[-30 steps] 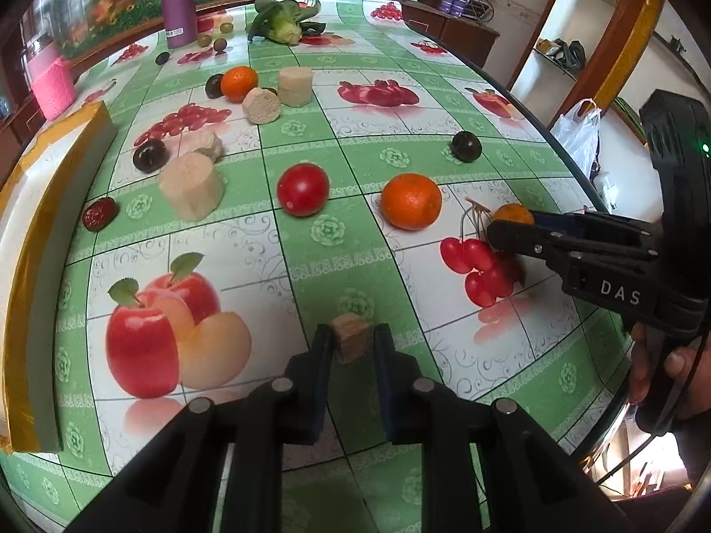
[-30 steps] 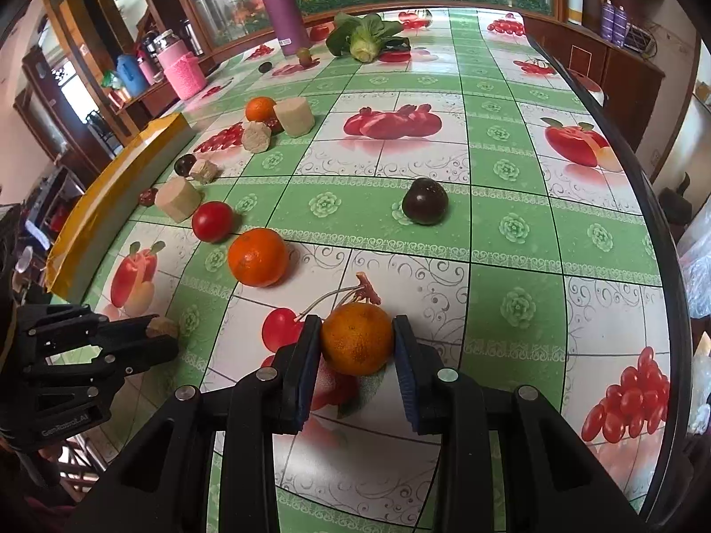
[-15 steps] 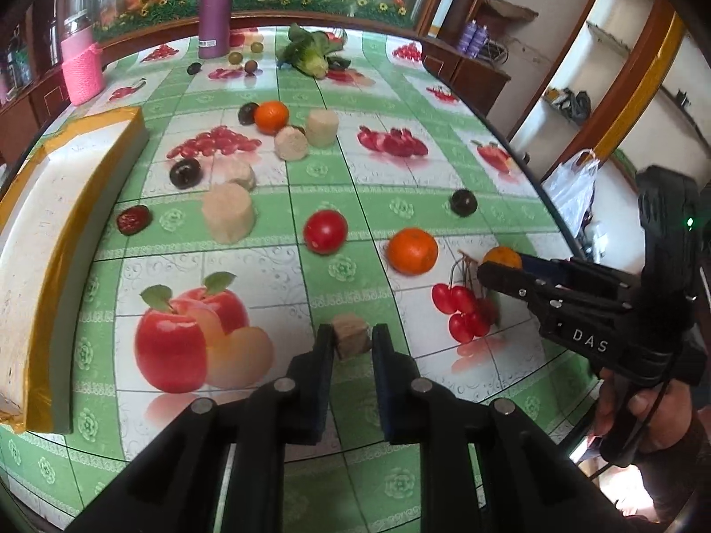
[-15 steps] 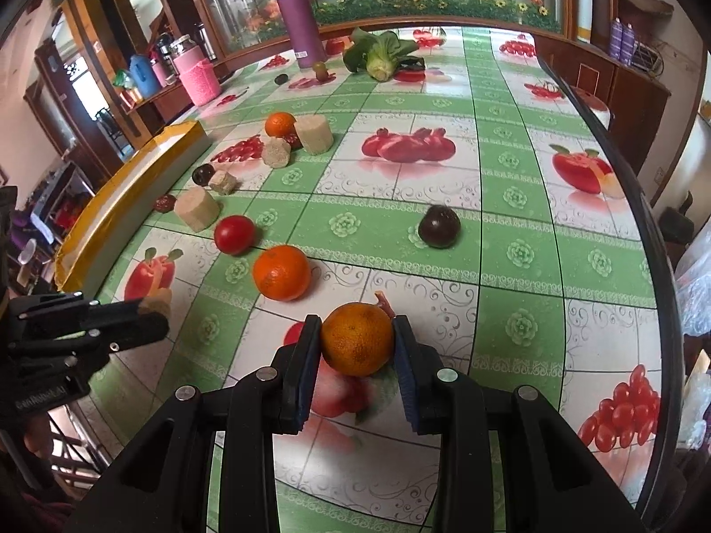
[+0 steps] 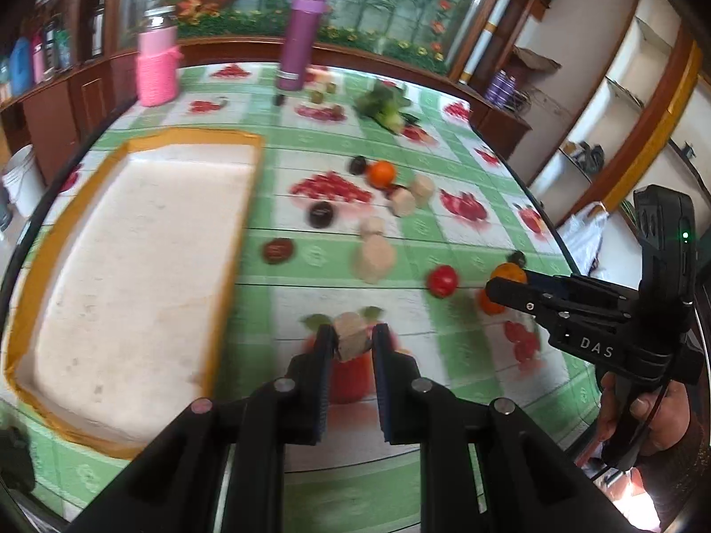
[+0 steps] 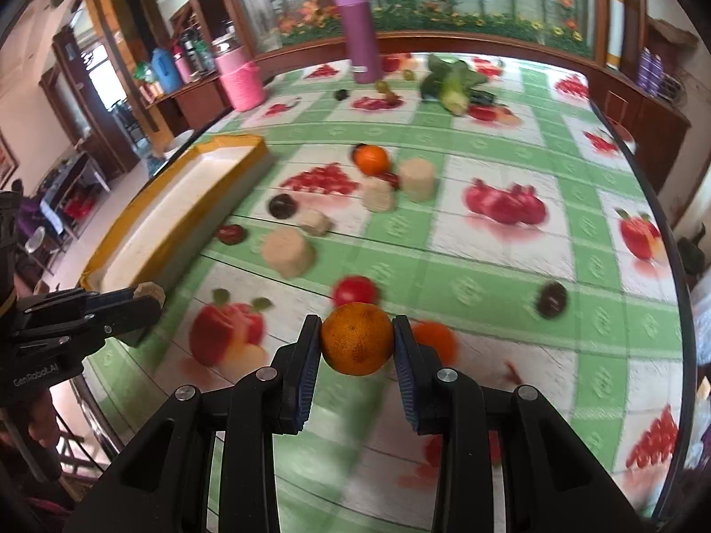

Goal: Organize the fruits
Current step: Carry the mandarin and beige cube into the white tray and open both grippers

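Note:
My left gripper (image 5: 352, 341) is shut on a small tan chunk (image 5: 351, 337), held above the printed tablecloth just right of the yellow-rimmed white tray (image 5: 133, 248). My right gripper (image 6: 357, 343) is shut on an orange (image 6: 357, 338), lifted over the cloth. In the left wrist view the right gripper (image 5: 497, 286) reaches in from the right, the orange (image 5: 506, 272) at its tip. The left gripper (image 6: 146, 300) and its chunk (image 6: 150, 292) show at the left edge of the right wrist view. On the table lie a red tomato (image 6: 354, 291), another orange (image 6: 433, 340) and a third orange (image 6: 371, 160).
Tan cylinders (image 6: 289, 251) (image 6: 416, 179), dark plums (image 6: 551, 298) (image 6: 282, 205) and a red date (image 6: 231, 233) are scattered mid-table. A purple bottle (image 6: 359, 31), a pink jar (image 6: 242, 82) and green vegetables (image 6: 453, 84) stand at the back. The table's edge curves round on the right.
Both grippers have lifted and swung left toward the tray, still holding the chunk and the orange. The tray now fills the left of the left wrist view.

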The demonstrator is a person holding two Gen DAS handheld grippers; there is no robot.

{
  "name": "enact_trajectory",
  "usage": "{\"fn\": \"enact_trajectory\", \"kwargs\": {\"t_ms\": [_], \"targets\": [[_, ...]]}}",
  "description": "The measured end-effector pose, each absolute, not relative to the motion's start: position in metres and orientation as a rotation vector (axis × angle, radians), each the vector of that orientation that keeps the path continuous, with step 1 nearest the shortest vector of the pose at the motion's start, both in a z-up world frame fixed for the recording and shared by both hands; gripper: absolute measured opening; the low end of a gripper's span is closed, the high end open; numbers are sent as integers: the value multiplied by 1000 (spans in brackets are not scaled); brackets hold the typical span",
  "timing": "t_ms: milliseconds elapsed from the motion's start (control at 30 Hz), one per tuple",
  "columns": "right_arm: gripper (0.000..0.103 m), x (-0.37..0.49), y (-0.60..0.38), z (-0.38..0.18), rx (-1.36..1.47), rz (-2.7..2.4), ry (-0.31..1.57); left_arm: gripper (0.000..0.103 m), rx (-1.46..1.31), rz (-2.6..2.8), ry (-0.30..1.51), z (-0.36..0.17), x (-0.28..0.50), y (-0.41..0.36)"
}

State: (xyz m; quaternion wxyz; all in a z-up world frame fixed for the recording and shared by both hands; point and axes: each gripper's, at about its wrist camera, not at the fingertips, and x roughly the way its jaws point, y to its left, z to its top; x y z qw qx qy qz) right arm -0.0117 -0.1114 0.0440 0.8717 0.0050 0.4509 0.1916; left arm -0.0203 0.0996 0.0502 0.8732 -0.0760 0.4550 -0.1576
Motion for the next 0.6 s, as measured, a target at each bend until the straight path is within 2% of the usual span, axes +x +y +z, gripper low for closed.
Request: {"fn": "enact_trajectory", "kwargs": {"t_ms": [333,600], "targets": [[31,34,18,57,-51,622,942,20,-201,-79,964,29,-9,211],[31,52,111,22,-148,734,1030,20,-172,31,981,10,6,249]]}}
